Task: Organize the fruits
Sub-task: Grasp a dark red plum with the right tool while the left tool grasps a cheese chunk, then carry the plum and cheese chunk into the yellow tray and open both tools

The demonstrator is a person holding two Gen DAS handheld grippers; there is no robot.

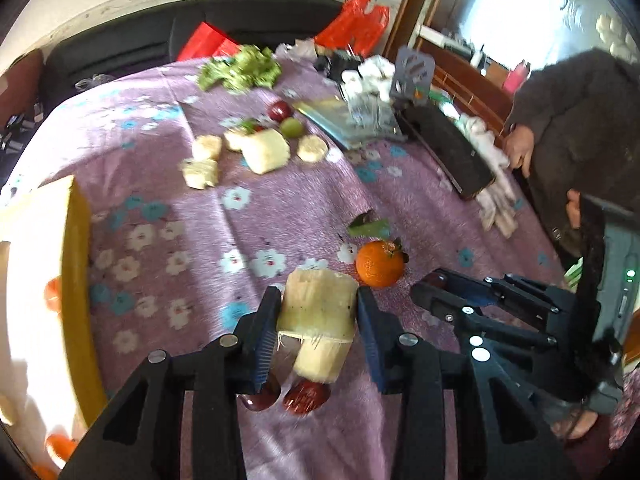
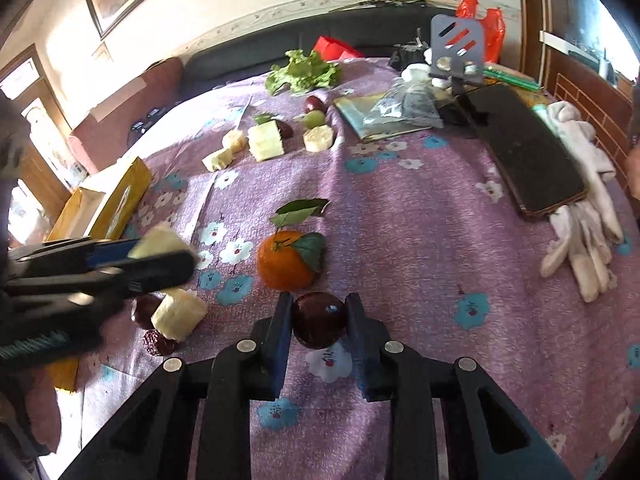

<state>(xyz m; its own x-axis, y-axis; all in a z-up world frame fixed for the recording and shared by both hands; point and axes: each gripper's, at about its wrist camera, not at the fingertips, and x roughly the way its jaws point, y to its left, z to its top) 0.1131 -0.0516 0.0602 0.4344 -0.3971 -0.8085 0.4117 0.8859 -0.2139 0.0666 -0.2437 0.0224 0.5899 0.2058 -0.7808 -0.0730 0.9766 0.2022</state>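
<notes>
My left gripper [image 1: 319,295] is shut on a pale sugarcane piece [image 1: 320,304], held just above the purple floral cloth [image 1: 256,224]. Under it lie a second cane piece [image 1: 322,360] and two red dates [image 1: 306,397]. An orange [image 1: 380,263] with leaves sits just beyond. In the right wrist view, my right gripper [image 2: 320,300] is shut on a dark red plum [image 2: 319,320], resting on the cloth right behind the orange [image 2: 285,260]. The left gripper [image 2: 160,258] shows at the left there, with its cane piece [image 2: 160,241] above the loose piece [image 2: 180,314].
A yellow box [image 2: 116,200] stands at the left edge. Several cane pieces [image 2: 266,141], a green fruit [image 2: 314,119] and lettuce [image 2: 304,71] lie at the far side. A black pad [image 2: 524,148], white gloves [image 2: 584,216] and a person's hand [image 1: 520,148] are at the right.
</notes>
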